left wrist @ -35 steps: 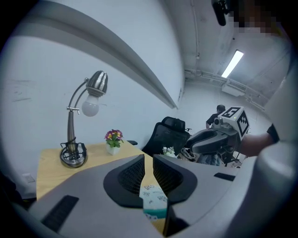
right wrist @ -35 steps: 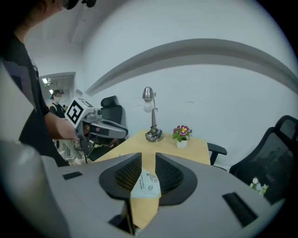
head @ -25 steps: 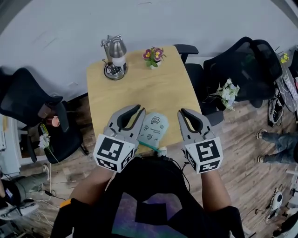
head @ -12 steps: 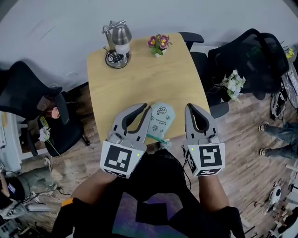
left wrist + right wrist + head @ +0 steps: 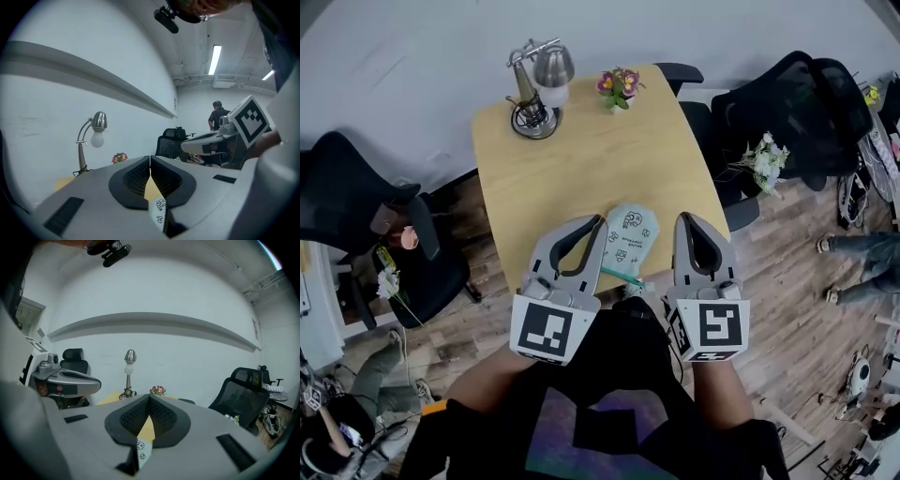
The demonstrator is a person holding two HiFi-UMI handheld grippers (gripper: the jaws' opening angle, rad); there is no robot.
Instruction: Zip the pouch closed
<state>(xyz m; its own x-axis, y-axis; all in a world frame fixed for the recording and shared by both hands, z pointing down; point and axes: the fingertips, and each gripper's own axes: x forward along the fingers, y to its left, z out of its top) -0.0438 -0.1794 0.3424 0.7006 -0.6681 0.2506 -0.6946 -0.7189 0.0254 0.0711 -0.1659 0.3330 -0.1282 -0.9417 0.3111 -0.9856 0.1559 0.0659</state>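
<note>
Pale wood table (image 5: 581, 159) stands against a white wall, on plank flooring (image 5: 787, 309).

1. Pouch (image 5: 628, 242): pale green with small dark printed figures. It lies flat on the table at the near edge, with a teal zip edge (image 5: 619, 274) along its near end. Whether the zip is closed cannot be told.
2. Left gripper (image 5: 598, 220): just beside the pouch on its left. Its own view shows the jaws closed tip to tip with nothing clamped. The pouch (image 5: 158, 208) shows only through the gap beneath them.
3. Right gripper (image 5: 684, 217): just beside the pouch on its right. The jaws are likewise closed tip to tip and empty, and the pouch (image 5: 142, 451) is visible below them.
4. Far table edge: a metal desk lamp (image 5: 539, 89) with a white bulb at the left corner, and a small pot of purple and yellow flowers (image 5: 619, 87) near it.
5. Surroundings: black office chairs at left (image 5: 356, 202) and right (image 5: 787, 112), and a spray of white flowers (image 5: 766, 161) beside the right chair.
</note>
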